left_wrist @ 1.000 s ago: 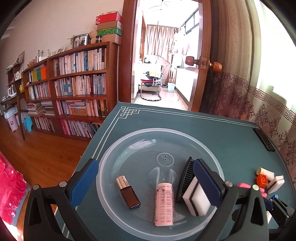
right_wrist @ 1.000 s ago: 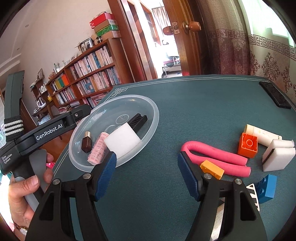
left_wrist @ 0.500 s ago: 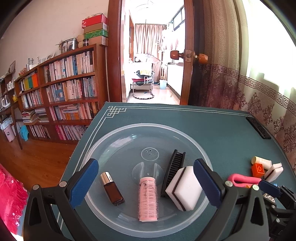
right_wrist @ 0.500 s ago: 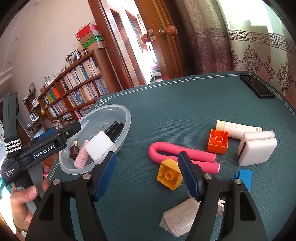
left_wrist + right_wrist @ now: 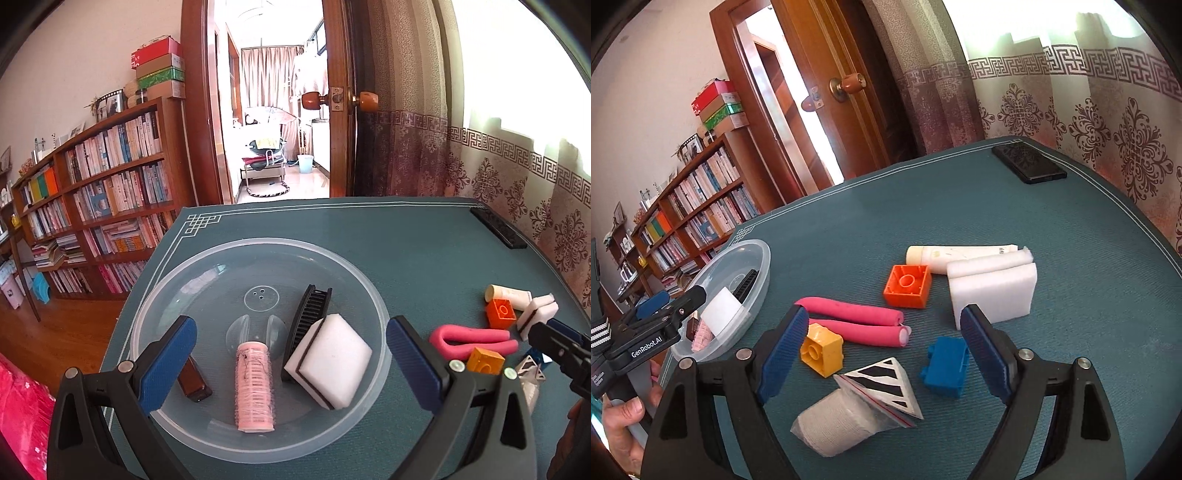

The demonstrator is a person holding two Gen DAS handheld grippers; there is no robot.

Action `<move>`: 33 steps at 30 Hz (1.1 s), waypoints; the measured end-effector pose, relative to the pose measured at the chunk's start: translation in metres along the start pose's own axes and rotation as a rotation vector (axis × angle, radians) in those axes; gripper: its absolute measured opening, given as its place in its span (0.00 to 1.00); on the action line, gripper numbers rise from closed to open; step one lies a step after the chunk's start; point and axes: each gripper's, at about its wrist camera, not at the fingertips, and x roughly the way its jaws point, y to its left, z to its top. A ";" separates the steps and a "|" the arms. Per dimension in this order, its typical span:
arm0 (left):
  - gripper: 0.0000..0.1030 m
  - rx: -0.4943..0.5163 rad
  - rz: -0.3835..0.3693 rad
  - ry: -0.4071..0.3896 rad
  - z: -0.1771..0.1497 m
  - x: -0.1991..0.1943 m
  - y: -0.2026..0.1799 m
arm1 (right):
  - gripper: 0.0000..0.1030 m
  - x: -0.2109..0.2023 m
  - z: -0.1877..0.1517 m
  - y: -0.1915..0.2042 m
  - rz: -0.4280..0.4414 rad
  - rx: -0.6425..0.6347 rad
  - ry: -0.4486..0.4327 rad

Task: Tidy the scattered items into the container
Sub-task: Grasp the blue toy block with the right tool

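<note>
Currently the left gripper hovers over the clear container, jaws wide, gripping nothing. Container sits at the left edge of the green tabletop. Inside: brown bottle, pink hair roller, black comb, white sponge leaning on the comb.

Right gripper jaws wide, empty, above the loose items on the tabletop right of the container: yellow brick, pink foam roller, orange brick, blue brick, white sponge pair, cream tube, bagged roll. Black phone at far right.
</note>
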 end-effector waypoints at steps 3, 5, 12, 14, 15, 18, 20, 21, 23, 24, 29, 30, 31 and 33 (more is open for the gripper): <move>1.00 0.014 -0.021 0.006 -0.001 -0.001 -0.008 | 0.85 -0.003 -0.001 -0.015 -0.031 0.012 0.000; 1.00 0.014 -0.044 0.016 -0.002 -0.001 -0.011 | 0.85 -0.003 -0.002 -0.025 -0.046 0.024 0.003; 1.00 0.053 -0.074 0.028 -0.008 -0.002 -0.031 | 0.85 -0.006 -0.008 -0.049 -0.082 0.063 0.017; 1.00 0.070 -0.081 0.033 -0.011 -0.003 -0.037 | 0.85 -0.006 -0.010 -0.052 -0.087 0.063 0.028; 1.00 0.078 -0.084 0.035 -0.011 -0.003 -0.040 | 0.85 -0.006 -0.011 -0.053 -0.083 0.065 0.034; 1.00 0.102 -0.095 0.041 -0.014 -0.005 -0.049 | 0.85 -0.008 -0.013 -0.055 -0.072 0.067 0.040; 1.00 0.114 -0.104 0.042 -0.015 -0.007 -0.054 | 0.85 -0.009 -0.014 -0.054 -0.071 0.059 0.038; 1.00 0.118 -0.110 0.043 -0.016 -0.008 -0.056 | 0.85 -0.009 -0.014 -0.054 -0.067 0.057 0.038; 1.00 0.125 -0.123 0.045 -0.018 -0.011 -0.060 | 0.85 -0.010 -0.014 -0.052 -0.061 0.048 0.038; 1.00 0.127 -0.129 0.047 -0.019 -0.012 -0.062 | 0.85 -0.010 -0.014 -0.050 -0.057 0.041 0.037; 1.00 0.124 -0.162 0.073 -0.025 -0.012 -0.069 | 0.84 -0.006 -0.015 -0.040 -0.056 -0.003 0.052; 1.00 0.125 -0.163 0.076 -0.026 -0.012 -0.070 | 0.81 -0.005 -0.015 -0.038 -0.062 -0.014 0.059; 1.00 0.127 -0.164 0.079 -0.027 -0.012 -0.071 | 0.77 -0.002 -0.015 -0.036 -0.065 -0.022 0.068; 1.00 0.133 -0.168 0.081 -0.029 -0.013 -0.074 | 0.70 0.002 -0.016 -0.035 -0.070 -0.028 0.088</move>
